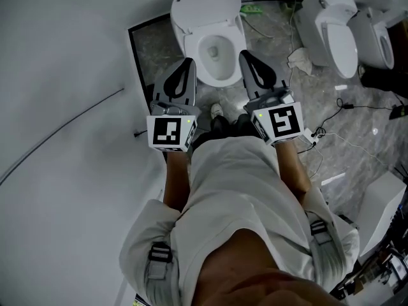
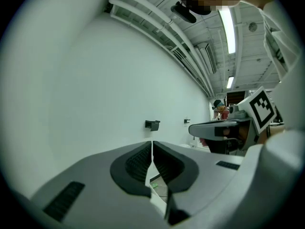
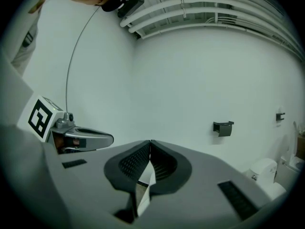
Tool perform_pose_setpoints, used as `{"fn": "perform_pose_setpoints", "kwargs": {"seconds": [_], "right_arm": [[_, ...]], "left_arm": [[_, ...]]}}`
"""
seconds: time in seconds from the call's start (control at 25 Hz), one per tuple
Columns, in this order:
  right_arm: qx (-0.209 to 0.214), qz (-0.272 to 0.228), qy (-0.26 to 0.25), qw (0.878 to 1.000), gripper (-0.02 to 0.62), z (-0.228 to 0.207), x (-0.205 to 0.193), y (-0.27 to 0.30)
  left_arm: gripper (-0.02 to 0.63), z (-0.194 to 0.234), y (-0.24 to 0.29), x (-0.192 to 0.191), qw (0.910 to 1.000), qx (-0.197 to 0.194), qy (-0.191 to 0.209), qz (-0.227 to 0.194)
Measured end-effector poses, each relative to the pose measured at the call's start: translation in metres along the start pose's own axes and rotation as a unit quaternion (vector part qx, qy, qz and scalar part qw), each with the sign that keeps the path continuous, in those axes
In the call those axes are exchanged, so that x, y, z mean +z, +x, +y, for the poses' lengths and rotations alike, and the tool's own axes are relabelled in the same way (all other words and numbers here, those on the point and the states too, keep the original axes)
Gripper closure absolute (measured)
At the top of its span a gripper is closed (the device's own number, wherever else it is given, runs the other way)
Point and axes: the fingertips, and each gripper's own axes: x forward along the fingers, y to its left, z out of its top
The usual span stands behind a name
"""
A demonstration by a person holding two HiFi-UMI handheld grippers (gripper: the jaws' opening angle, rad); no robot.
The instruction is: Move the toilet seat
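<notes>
A white toilet (image 1: 191,40) stands at the top middle of the head view, against the white wall. Its seat ring (image 1: 238,38) lies around the open bowl, and the lid (image 1: 204,2) shows behind it. My left gripper (image 1: 188,61) hangs over the bowl's left edge and my right gripper (image 1: 244,54) over its right edge. Both point toward the toilet, held above it, with jaws shut and nothing between them. In the left gripper view the jaws (image 2: 152,144) meet, and the same goes for the right gripper view (image 3: 150,144). Whether either gripper touches the seat I cannot tell.
Two more white toilets (image 1: 331,30) (image 1: 377,38) stand at the upper right. Cables (image 1: 347,107) trail over the marble floor (image 1: 153,50). A white wall (image 1: 57,75) fills the left side and carries a small black bracket (image 2: 152,124). The person's shoes (image 1: 217,111) are just before the bowl.
</notes>
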Motion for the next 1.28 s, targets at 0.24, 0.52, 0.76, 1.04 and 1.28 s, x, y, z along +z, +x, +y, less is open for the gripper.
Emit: {"fn": "perform_pose_setpoints", "kwargs": {"seconds": [0.24,0.52,0.76,1.04,1.28], "right_arm": [[-0.004,0.026,0.008,1.0,0.574,-0.01,-0.024,0.013],[0.002,0.048,0.016,0.999,0.574,-0.031,-0.062,0.031],[0.014,0.071,0.015,0.997,0.574,-0.043,-0.104,0.049],[0.016,0.111,0.029,0.993,0.574,-0.068,-0.162,0.064],[0.013,0.142,0.037,0.989,0.574,-0.084,-0.213,0.074]], "left_arm": [[0.577,0.012,0.015,-0.019,0.9999,0.0,-0.009,0.006],[0.577,0.016,0.039,-0.05,0.9997,0.014,-0.014,0.016],[0.577,0.023,0.06,-0.089,0.9987,0.031,-0.022,0.034],[0.577,0.025,0.088,-0.136,0.9959,0.053,-0.047,0.057],[0.576,0.027,0.105,-0.178,0.9938,0.057,-0.056,0.077]]}}
